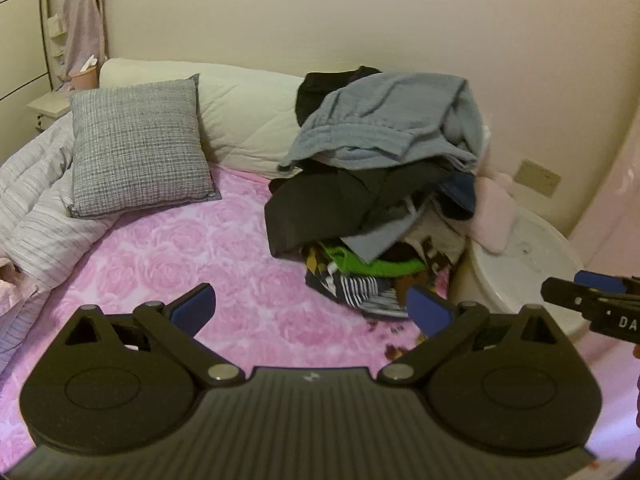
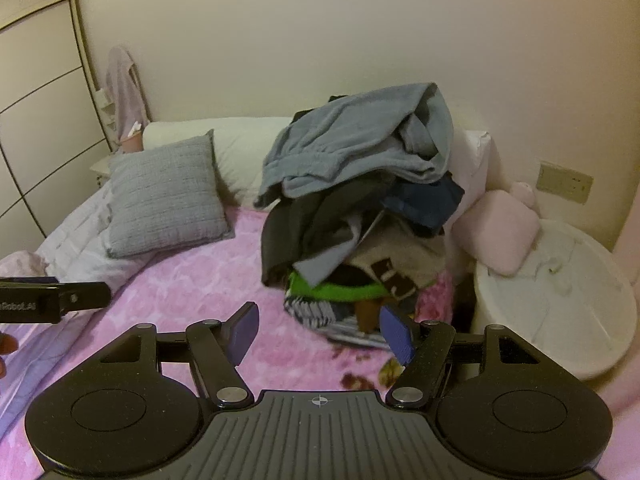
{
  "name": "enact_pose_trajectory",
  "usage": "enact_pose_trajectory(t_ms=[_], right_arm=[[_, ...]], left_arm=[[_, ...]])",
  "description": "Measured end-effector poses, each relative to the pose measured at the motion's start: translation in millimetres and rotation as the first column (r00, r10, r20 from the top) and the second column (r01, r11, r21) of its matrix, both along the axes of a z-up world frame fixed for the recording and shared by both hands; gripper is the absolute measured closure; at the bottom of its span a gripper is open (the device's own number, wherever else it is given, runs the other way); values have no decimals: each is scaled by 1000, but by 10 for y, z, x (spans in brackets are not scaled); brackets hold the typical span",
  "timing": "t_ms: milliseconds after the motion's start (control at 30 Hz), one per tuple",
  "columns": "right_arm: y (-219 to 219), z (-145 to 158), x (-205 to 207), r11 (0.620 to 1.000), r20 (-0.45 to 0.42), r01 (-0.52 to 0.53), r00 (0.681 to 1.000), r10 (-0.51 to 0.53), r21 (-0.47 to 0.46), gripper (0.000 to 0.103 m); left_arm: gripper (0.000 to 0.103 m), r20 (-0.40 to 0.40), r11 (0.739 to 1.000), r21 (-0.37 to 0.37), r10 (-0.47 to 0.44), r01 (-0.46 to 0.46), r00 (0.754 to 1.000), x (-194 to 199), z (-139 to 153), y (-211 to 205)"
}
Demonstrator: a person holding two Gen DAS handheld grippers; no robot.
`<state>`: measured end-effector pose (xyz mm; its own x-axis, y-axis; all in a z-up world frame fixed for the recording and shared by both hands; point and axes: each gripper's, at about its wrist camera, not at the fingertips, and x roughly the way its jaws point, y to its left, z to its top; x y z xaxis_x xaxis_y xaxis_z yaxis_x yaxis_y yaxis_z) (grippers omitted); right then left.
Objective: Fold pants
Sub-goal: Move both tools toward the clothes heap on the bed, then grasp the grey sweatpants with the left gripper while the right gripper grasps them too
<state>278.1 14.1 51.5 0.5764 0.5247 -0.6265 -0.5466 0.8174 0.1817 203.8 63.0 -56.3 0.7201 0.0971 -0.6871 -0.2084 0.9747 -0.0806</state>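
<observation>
Hovering with its blue-padded fingers spread wide and nothing between them, the left claw [image 1: 310, 312] hangs over the bed's pink rose-patterned cover [image 1: 208, 256], and the right claw [image 2: 324, 334] beside it is just as wide apart and just as empty. Ahead of both, slightly to the right, rises the clothes pile [image 2: 356, 216]: a soft, slumped heap, with grey-blue pants [image 1: 384, 120], thick and fleecy-looking with a gathered waistband, draped over its top. Under them lie dark smooth garments [image 1: 320, 208], a bright green piece [image 2: 340, 290] and a striped knit [image 1: 352, 286] at the base. The main risk, as I judge it, is that the heap is tall and loosely stacked: a pull on the pants could drag the dark layers along or tip the whole stack toward the round white tub [image 2: 560, 300] to the right of it. A pinch that bites too deep could catch two garments at once, since the folds overlap and the edges are hard to tell apart. Limp cloth may also slip from hard pads if only a thin fold is taken. Farther left, a grey woven cushion [image 1: 140, 144] leans on a quilted cream pillow [image 1: 248, 112], clear of the work.
</observation>
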Motion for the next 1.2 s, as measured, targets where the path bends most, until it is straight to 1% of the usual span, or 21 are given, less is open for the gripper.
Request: enact_pose_trajectory(t_ms=[100,200,333,433,533,667,767,833,933,1000,1100,1200], right_arm=[[17,-109,446,1000,-16,-10,1000,10,12,38],[39,-172,880,999,-25,-21,999,21,25,38],[124,-217,1493,998,-44,-37,998,39,51,38],[216,-275,1920,997,-53,-30,998,34,67,38],[239,-372,2374,995,-72,11,997,-3,102,38],[177,-563,2971,982,-97,114,990,-100,153,38],[130,-706,3382,970,-107,201,976,-188,133,38],[137,-788,3599,967,-94,228,972,-218,115,38],[202,-890,3853,971,-27,233,973,-231,62,38],[263,-972,4022,972,1,232,973,-233,42,38],[358,-1103,4247,974,5,220,975,-221,52,38],[462,-1177,4361,976,30,202,978,-204,76,38]], left_arm=[[6,-24,1000,-17,23,-24,999,421,-87,34],[6,-31,999,-5,45,-45,999,839,-136,44],[7,-28,997,-22,68,-69,997,1400,-169,76],[7,-17,996,-15,88,-88,996,1810,-182,127],[7,-16,994,-11,107,-108,994,2176,-219,169],[7,-18,994,0,113,-113,993,2654,-273,229],[7,-30,993,10,115,-115,993,2980,-336,286],[7,-36,993,15,118,-117,992,3182,-384,317],[7,-30,993,14,114,-114,993,3483,-469,375],[7,-32,993,12,116,-116,993,3671,-557,423],[7,-18,993,3,116,-116,993,3895,-675,508],[7,-1,995,-6,101,-101,995,4080,-764,598]])
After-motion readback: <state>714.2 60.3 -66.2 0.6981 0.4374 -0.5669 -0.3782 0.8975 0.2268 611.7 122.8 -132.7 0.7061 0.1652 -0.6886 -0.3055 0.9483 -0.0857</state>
